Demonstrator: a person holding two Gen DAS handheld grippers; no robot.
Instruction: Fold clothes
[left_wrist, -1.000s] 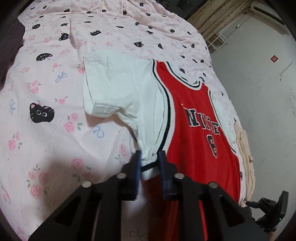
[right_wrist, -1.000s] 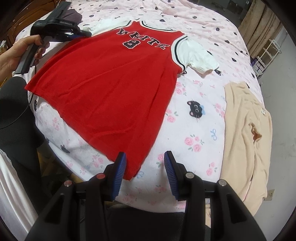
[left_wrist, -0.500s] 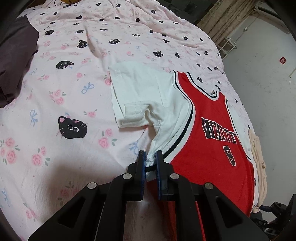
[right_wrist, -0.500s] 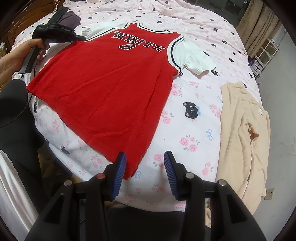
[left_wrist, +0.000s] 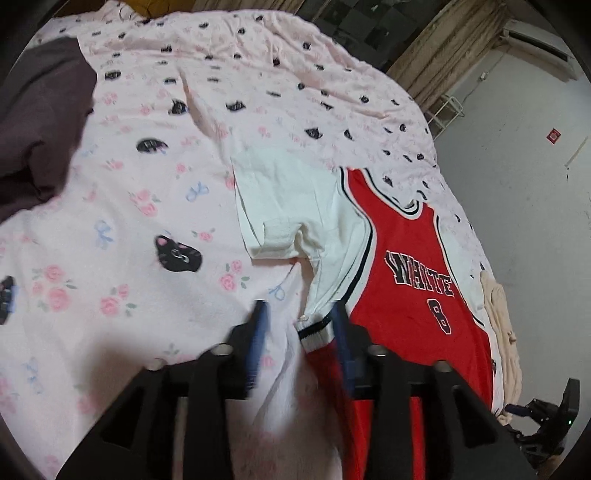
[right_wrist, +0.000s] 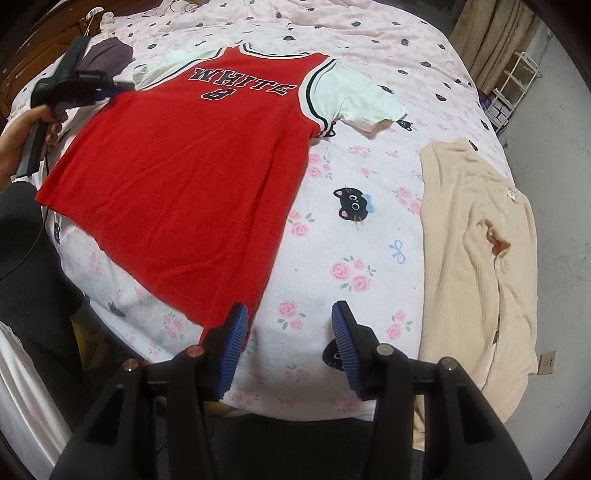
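Left gripper: blue-padded fingers spread apart, blurred, straddling the striped armhole trim of the jersey without clamping it; a hand grips its handle at the bed's left side.
Right gripper: fingers wide apart above the bedsheet, left pad just beside the jersey's lower hem corner, holding nothing.
Jersey: red, lettered "WHITE 8", with white sleeves, spread flat and face up across the bed.
Near sleeve: white, lying flat, cuff partly turned up.
Bedsheet: pink, printed with roses, bows and black cats.
Beige top: lying on the bed's right side, apart from the jersey.
Dark garment: bunched at the bed's far left.
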